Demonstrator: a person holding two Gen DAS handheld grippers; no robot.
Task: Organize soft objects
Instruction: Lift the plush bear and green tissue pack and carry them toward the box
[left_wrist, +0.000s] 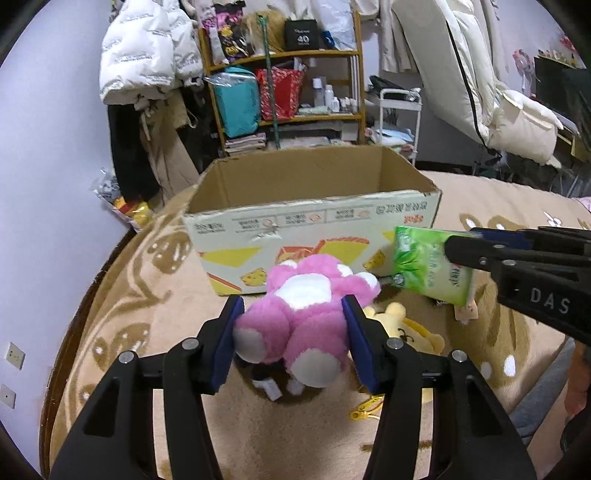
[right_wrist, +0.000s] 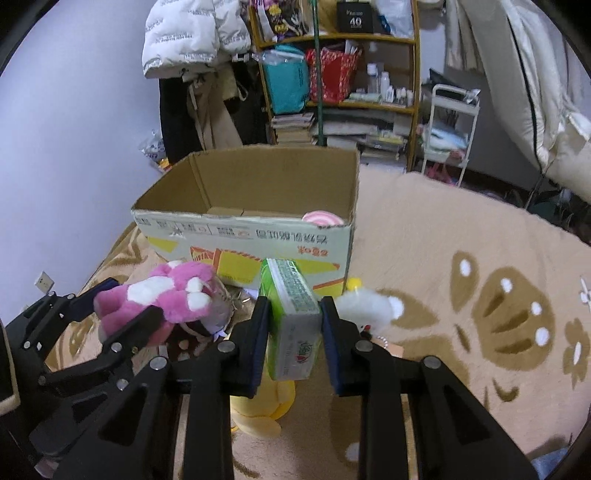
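Pink plush (left_wrist: 295, 325) clamped crosswise in left gripper (left_wrist: 293, 343); tissue pack (right_wrist: 293, 317) lengthwise in right gripper (right_wrist: 293, 332).

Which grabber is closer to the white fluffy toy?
Right. The right gripper, clamping the green tissue pack, sits just beside the white plush; the left gripper is farther off.

Open cardboard box (left_wrist: 314, 236) on bed blanket (right_wrist: 461, 258), shelf (left_wrist: 284, 92) behind it. Plush bear (left_wrist: 295, 321) in front of box, left of tissue pack (right_wrist: 295, 321). Duck plush (left_wrist: 406, 332) on blanket below both. Round plush (right_wrist: 323, 218) in box, right corner.
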